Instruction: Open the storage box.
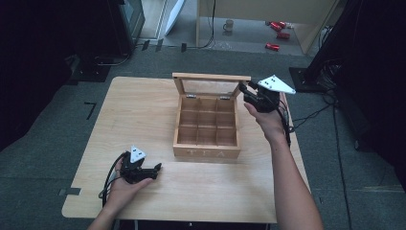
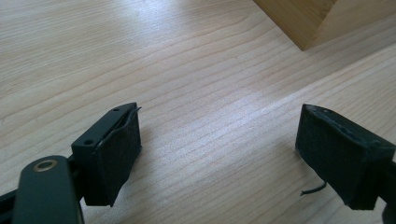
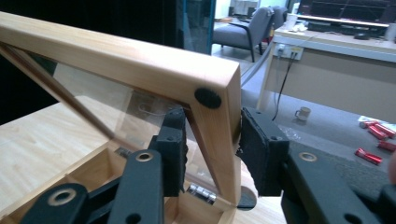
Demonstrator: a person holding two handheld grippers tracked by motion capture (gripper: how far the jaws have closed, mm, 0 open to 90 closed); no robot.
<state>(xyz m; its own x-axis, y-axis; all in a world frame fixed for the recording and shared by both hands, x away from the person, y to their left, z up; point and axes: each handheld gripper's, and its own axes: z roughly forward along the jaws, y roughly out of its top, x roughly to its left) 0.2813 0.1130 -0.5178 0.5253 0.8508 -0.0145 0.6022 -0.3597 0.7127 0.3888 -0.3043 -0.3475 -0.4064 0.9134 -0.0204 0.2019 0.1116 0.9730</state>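
A wooden tea box (image 1: 207,152) stands mid-table with its glass-paned lid (image 1: 210,76) raised upright at the back; its compartments look empty. My right gripper (image 1: 242,88) is at the lid's right upper corner. In the right gripper view the gripper (image 3: 212,154) has one pad on each side of the right bar of the lid (image 3: 140,60), pressed on the wood. My left gripper (image 1: 157,170) rests on the table (image 1: 139,110) near the front left, pointing right toward the box. Its jaws stand wide apart with bare wood between them (image 2: 219,154), and a box corner (image 2: 299,18) lies ahead.
The table's near edge lies just behind my left hand. On the floor beyond the table are a mug (image 1: 229,25), several red objects (image 1: 277,28) and a black stand base (image 1: 311,76) at the right. Cables trail from both grippers.
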